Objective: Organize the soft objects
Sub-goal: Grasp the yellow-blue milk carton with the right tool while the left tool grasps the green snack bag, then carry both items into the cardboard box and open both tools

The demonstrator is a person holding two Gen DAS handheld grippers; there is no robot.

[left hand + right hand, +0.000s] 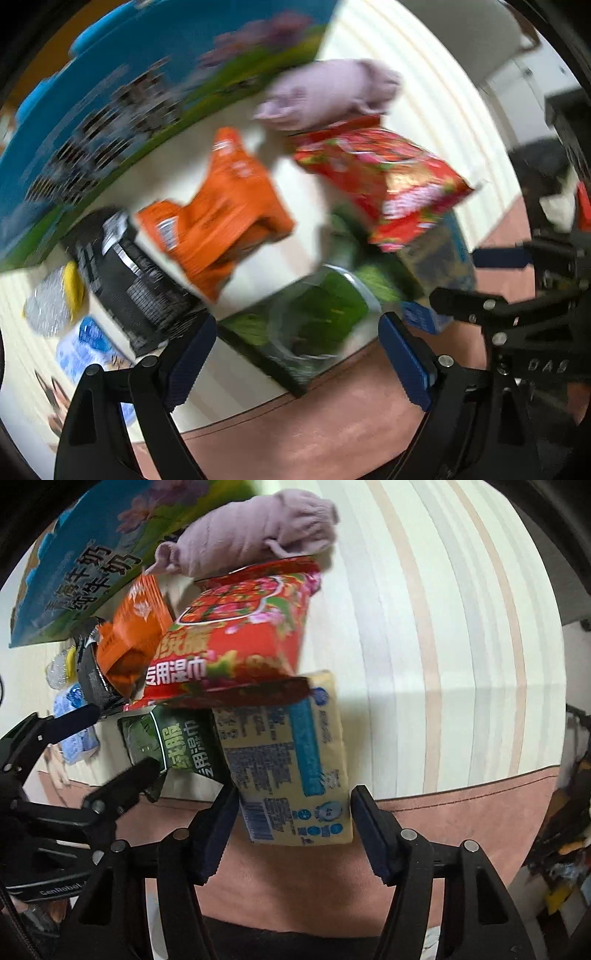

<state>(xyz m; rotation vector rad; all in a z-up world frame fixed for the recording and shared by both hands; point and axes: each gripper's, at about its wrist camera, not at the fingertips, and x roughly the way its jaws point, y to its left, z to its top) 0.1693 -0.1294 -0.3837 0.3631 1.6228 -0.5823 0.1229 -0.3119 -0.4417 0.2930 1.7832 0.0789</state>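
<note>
Packets lie heaped on the striped table: orange packet [133, 635] leftmost, green wipes pack [314, 317] at the near edge between the spread left gripper [297, 354], red wipes pack [236, 638], then cream tissue pack [288, 760] overhanging the edge inside the spread right gripper [291, 830]. Probably light and squashy; pinch its long sides.

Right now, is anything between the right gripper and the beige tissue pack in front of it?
Nothing visible. The right gripper is open, with the near end of the beige tissue pack already between its fingers. The red wet-wipes pack overlaps only the far end. The left gripper sits off to the left, beside the green wet-wipes pack.
</note>
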